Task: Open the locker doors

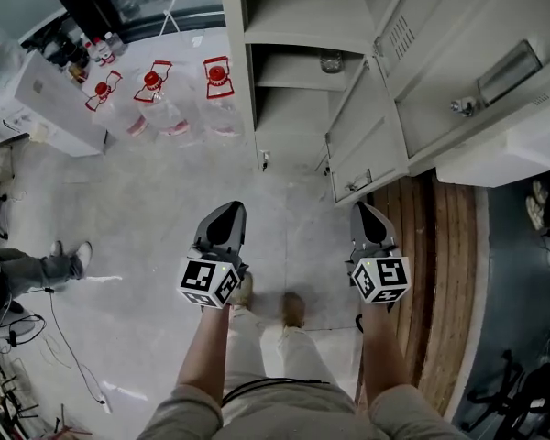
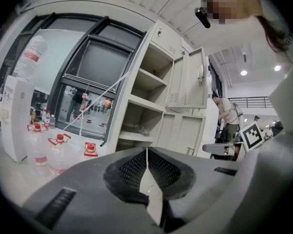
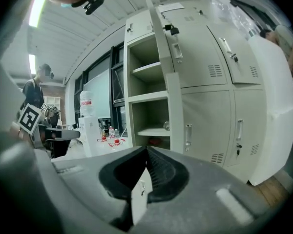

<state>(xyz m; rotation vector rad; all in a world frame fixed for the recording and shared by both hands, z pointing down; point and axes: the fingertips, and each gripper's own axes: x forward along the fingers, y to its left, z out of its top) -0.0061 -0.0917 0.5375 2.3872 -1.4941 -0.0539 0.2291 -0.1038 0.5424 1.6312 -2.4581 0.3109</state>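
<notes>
The left tongs (image 1: 227, 211) and the right tongs (image 1: 365, 214) were both closed with nothing between them. They were held side by side just short of the locker (image 1: 284, 145), pointing toward its base. The locker's left column stood open, its 2 open doors (image 1: 368, 140) angled out to the right of the opening and baring 3 shelves (image 1: 298, 71). 1 glass jar (image 1: 331, 60) sat on a shelf inside the locker. Left of the locker, 3 red-capped water jugs (image 1: 162, 104) stood in a row on the floor (image 1: 147, 218). Right of the open column, 4 shut doors (image 3: 210, 121) filled the rest of the locker's face.
</notes>
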